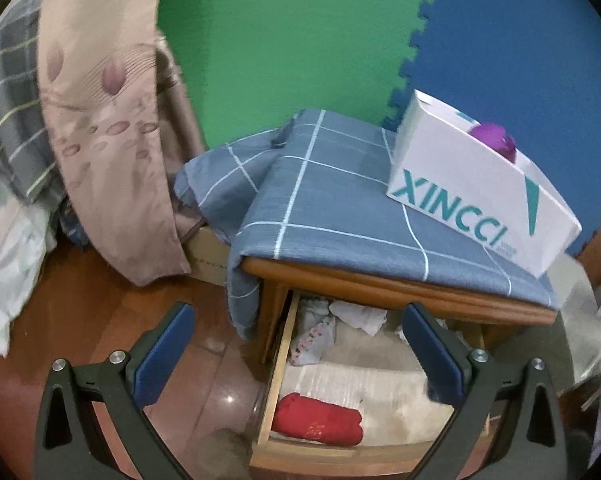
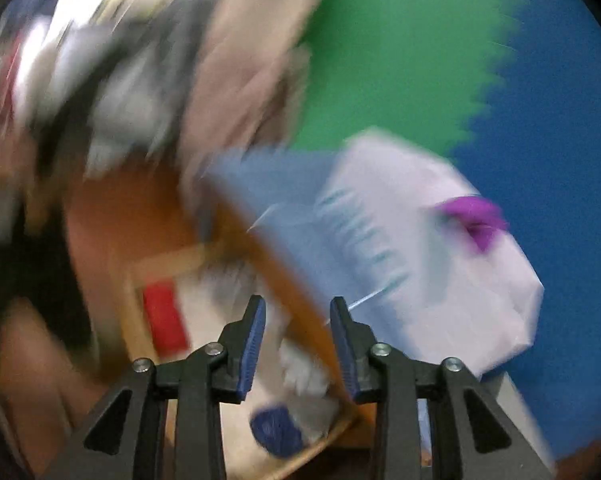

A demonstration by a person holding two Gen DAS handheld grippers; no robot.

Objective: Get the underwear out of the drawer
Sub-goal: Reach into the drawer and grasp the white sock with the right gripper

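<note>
Underwear point(image 1: 318, 334) lies bundled at the back of the open drawer point(image 1: 278, 364), not yet taken out. Left hand-held gripper point(image 1: 296, 356) hangs above it, spread wide and empty; right hand-held gripper point(image 2: 298, 344), partly parted, grips nothing.

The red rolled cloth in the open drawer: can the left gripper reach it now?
Probably yes. The red rolled cloth lies uncovered near the drawer's front, and the left gripper hangs open above it.

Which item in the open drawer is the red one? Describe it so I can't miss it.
Find the wooden nightstand under the blue checked cloth. In its open drawer, the red roll lies at the front corner. The other clothes are pale and crumpled at the back.
</note>
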